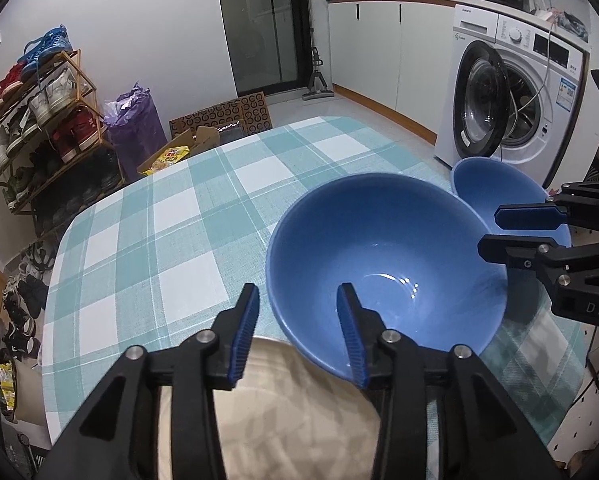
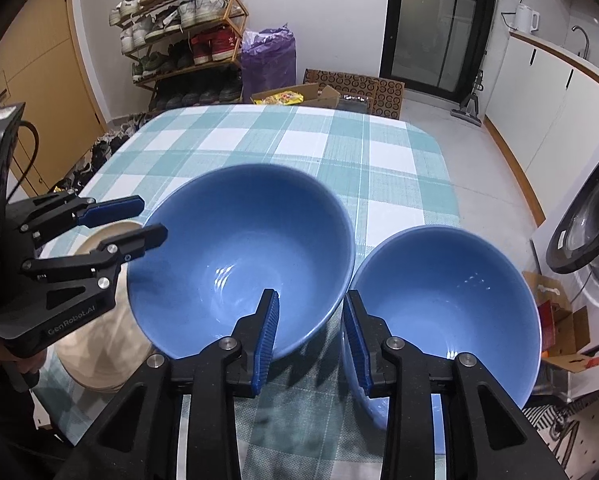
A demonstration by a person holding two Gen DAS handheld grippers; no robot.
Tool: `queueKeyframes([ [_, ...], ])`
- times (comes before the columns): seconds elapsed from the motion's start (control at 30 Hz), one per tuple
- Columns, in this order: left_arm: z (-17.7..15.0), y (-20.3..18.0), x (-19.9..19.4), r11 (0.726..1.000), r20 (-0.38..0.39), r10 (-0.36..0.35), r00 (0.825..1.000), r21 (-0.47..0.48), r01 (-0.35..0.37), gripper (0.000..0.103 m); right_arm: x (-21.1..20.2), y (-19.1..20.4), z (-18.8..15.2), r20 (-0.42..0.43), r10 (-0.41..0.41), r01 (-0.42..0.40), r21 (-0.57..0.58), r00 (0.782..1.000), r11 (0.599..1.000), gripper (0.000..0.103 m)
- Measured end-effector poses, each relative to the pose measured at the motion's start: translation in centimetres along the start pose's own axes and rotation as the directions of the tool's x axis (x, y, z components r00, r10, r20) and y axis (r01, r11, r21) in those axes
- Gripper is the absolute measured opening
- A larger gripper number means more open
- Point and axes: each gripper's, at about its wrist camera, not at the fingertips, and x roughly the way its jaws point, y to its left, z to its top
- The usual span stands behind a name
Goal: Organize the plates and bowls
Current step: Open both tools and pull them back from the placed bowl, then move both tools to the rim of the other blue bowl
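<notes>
A large blue bowl (image 1: 383, 256) (image 2: 243, 256) sits on the checked tablecloth (image 1: 171, 224) (image 2: 299, 144). A smaller blue bowl (image 2: 447, 304) (image 1: 495, 188) stands to its right. A beige plate (image 1: 299, 412) (image 2: 99, 344) lies at the large bowl's near left, partly under its rim. My left gripper (image 1: 297, 300) (image 2: 149, 218) is open, its jaws astride the large bowl's near-left rim. My right gripper (image 2: 311, 306) (image 1: 495, 230) is open, its jaws over the gap between the two bowls, one finger over each bowl's rim.
A washing machine (image 1: 515, 100) with its door open stands right of the table. A shoe rack (image 2: 179, 36), a purple bag (image 2: 267, 60) and cardboard boxes (image 2: 319, 96) are beyond the far edge. The table's far half is bare cloth.
</notes>
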Motion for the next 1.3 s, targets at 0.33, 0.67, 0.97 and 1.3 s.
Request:
queueKeyframes([
  [0.33, 0.9, -0.7, -2.1, 0.998, 0.073, -0.057, 0.996, -0.024, 0.059, 0.064, -2.4, -0.8, 0.1, 0.091, 0.015, -0.018, 0.033, 0.996, 0.999, 0.067],
  [0.67, 2.0, -1.6, -4.1, 0.998, 0.155, -0.065, 0.986, -0.005, 0.067, 0.098, -4.6, -1.4, -0.8, 0.183, 0.006, -0.024, 0.096, 0.983, 0.995, 0.089],
  [0.97, 2.9, -2.8, -3.2, 0.992, 0.120, -0.123, 0.985, 0.001, 0.124, 0.103, -7.4, -3.0, -2.7, 0.257, -0.022, -0.019, 0.159, 0.966, 0.987, 0.101],
  [1.3, 3.9, -4.3, -2.6, 0.989, 0.115, -0.147, 0.982, 0.007, 0.147, 0.103, -9.2, -4.9, -4.6, 0.289, -0.057, 0.006, 0.175, 0.956, 0.985, 0.102],
])
